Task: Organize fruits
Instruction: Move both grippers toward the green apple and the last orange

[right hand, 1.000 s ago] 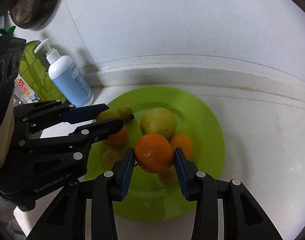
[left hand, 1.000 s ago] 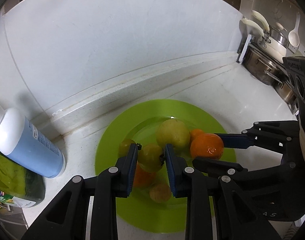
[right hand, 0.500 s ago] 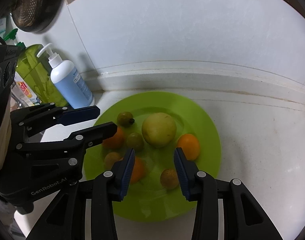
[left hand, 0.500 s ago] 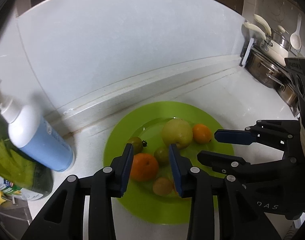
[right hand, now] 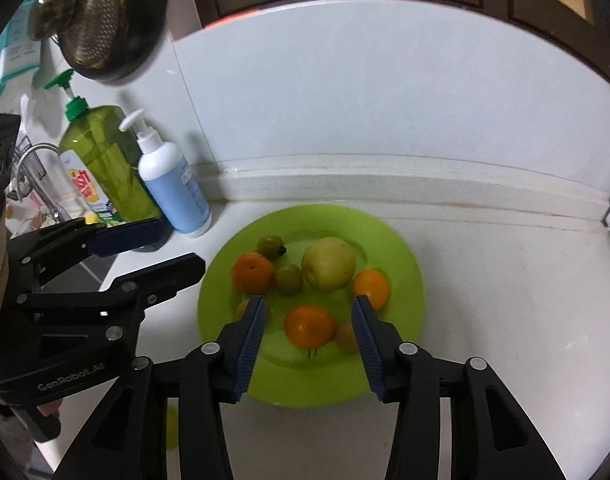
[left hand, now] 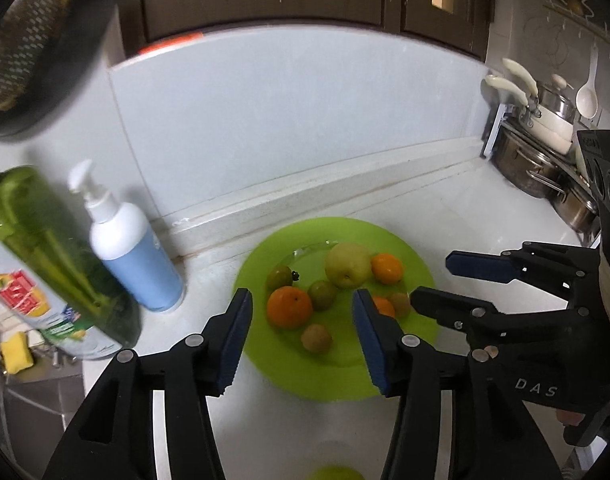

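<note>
A lime green plate (left hand: 337,376) (right hand: 401,264) lies on the white counter and holds several fruits: a large yellow-green pear (left hand: 347,265) (right hand: 328,263), oranges (left hand: 289,306) (right hand: 252,273) (right hand: 309,326), a small orange (left hand: 387,268) (right hand: 370,288), small green fruits (left hand: 322,289) (right hand: 289,279) and brownish ones (left hand: 316,338). My left gripper (left hand: 301,330) is open and empty, above the plate's near side. My right gripper (right hand: 308,330) is open and empty, above the plate's front; it also shows in the left wrist view (left hand: 449,280).
A white and blue pump bottle (left hand: 135,256) (right hand: 173,196) and a green detergent bottle (left hand: 53,260) (right hand: 101,160) stand left of the plate. Steel pots (left hand: 545,160) sit at the far right. A sink with a yellow sponge (left hand: 17,352) is at left. A black strainer (right hand: 101,20) hangs above.
Both grippers let go of their fruits onto the plate, opened wider, and pulled back and up away from the plate. The green fruit and the orange now lie on the plate.
</note>
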`<state>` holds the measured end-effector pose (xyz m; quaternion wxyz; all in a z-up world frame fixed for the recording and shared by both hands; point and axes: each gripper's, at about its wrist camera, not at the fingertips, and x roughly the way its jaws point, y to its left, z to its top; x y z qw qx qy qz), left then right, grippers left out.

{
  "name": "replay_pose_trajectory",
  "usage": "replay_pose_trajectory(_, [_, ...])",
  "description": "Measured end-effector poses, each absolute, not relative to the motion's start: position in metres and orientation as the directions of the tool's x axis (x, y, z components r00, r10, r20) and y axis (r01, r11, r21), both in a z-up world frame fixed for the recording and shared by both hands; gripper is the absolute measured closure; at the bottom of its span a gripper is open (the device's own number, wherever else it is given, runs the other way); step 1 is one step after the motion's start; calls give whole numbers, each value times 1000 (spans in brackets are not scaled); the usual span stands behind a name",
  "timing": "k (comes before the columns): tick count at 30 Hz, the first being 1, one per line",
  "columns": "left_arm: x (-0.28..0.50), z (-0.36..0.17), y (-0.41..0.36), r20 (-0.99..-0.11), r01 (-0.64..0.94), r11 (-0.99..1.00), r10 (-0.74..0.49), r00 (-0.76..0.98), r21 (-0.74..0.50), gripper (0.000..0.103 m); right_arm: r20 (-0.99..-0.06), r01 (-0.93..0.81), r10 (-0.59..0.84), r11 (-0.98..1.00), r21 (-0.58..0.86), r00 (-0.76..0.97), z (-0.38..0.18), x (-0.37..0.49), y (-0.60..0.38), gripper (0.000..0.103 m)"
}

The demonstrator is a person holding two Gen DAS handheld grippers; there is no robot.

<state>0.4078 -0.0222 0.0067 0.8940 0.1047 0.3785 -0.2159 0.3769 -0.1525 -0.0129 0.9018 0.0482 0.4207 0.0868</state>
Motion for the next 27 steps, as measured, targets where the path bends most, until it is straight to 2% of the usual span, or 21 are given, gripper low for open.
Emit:
replay_pose_trajectory(7, [364,37,-11,-659,424,905,-301,690,30,39,-693,-96,154,988,122,705,20,332,-154,48])
replay_pose_trajectory(12, [328,54,0,-608,398,917,-301,735,27,30,-639,-71,112,994,89,761,40,302,-156,35])
replay_pose_trajectory(18, [292,61,10,-558,323,944,-235,796,63,20,-602,-50,81,996,68,794,51,275,-158,30])
replay_pose_trajectory(20, [283,59,13,-555,307,950,-224,801,59,16,-596,-38,71,997,67,800,51,264,-157,28])
replay_pose_trajectory(27, [255,34,22,-592,238,970,-160,790,55,14,-584,11,21,999,52,812,37,233,-157,28])
